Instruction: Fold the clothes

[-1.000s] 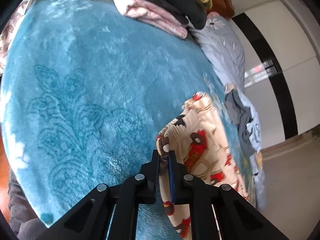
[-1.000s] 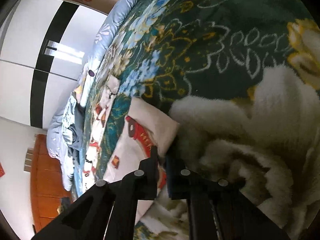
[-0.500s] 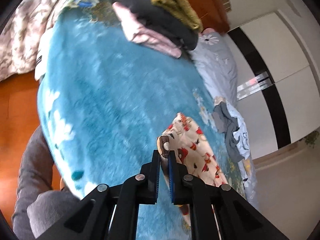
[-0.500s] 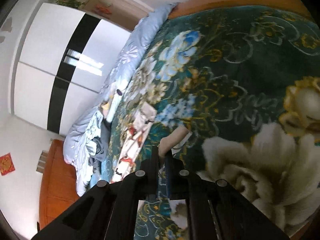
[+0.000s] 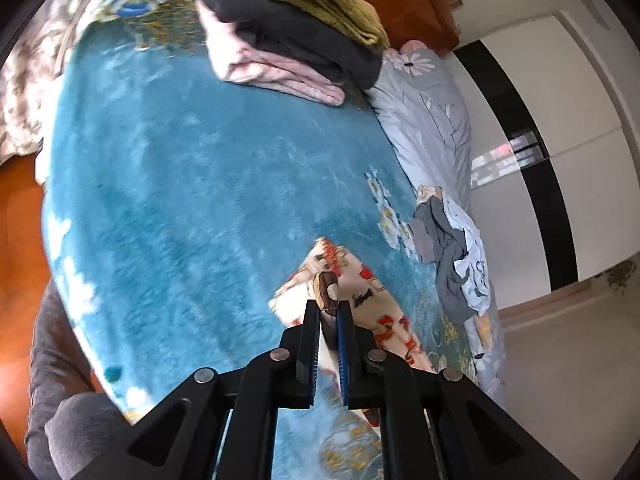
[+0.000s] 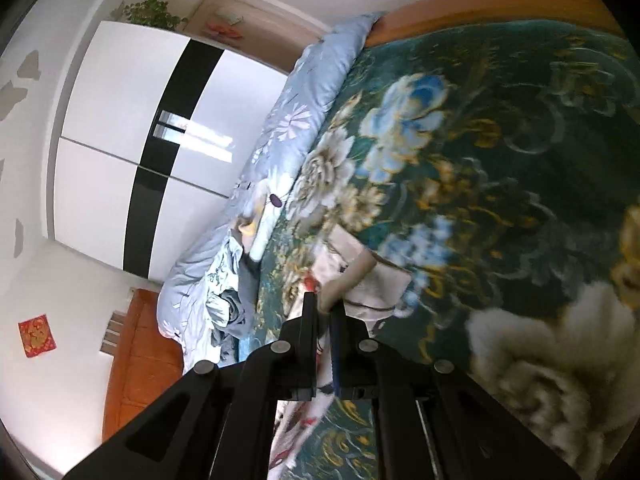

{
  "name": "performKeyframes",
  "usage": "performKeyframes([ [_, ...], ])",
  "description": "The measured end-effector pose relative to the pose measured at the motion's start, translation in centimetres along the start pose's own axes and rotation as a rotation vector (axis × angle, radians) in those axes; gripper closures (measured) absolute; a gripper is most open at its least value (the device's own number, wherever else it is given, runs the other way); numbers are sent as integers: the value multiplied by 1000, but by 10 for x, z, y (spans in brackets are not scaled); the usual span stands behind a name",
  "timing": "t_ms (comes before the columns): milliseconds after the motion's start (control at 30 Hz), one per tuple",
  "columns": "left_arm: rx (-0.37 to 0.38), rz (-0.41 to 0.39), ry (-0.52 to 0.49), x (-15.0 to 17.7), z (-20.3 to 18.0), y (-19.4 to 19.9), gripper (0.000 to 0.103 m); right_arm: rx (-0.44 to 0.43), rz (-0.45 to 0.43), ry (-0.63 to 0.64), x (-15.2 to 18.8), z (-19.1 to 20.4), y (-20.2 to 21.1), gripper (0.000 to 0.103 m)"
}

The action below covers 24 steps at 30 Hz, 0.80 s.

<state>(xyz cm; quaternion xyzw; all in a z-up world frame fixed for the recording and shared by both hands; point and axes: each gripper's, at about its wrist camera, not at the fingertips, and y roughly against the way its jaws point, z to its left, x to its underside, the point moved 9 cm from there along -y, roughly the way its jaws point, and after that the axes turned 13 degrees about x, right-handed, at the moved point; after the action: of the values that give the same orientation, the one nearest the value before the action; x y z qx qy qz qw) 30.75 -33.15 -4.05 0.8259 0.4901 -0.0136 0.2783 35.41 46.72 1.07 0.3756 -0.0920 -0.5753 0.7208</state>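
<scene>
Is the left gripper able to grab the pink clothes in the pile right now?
Probably not yet. The left gripper is shut on the patterned garment, and the pink clothes lie far across the blue blanket, under a dark garment.

The blanket (image 5: 192, 184) is plush, fuzzy cloth; the printed garment (image 5: 372, 300) is thin, smooth fabric. The wardrobe (image 6: 120, 152) at 9 o'clock looks glossy.

Both wrist views high above bed (image 5: 192, 184), sharing patterned garment (image 5: 372, 304).

Cream garment (image 5: 372, 300), red-brown print; teal blanket (image 5: 200, 200), floral; pink, charcoal, olive stack (image 5: 288, 40).
</scene>
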Motion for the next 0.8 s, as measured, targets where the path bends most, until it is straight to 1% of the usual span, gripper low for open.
performKeyframes([
  [100, -22, 7, -53, -8, -16, -11, 93, -13, 20, 6, -6, 20, -25, 98],
  [167, -6, 18, -56, -14, -25, -21, 93, -22, 33, 7, -9, 30, -40, 98],
  [467, 21, 51, 48, -43, -36, -66, 93, 47, 80, -19, -30, 51, -112, 98],
  [667, -12, 84, 89, -60, -32, -110, 92, 143, 129, 8, -33, 74, -171, 98],
  [733, -30, 96, 99, -63, -28, -123, 92, 183, 147, 3, -33, 75, -191, 98],
  [800, -50, 104, 86, -65, -24, -137, 91, 214, 160, -3, -32, 74, -207, 98],
])
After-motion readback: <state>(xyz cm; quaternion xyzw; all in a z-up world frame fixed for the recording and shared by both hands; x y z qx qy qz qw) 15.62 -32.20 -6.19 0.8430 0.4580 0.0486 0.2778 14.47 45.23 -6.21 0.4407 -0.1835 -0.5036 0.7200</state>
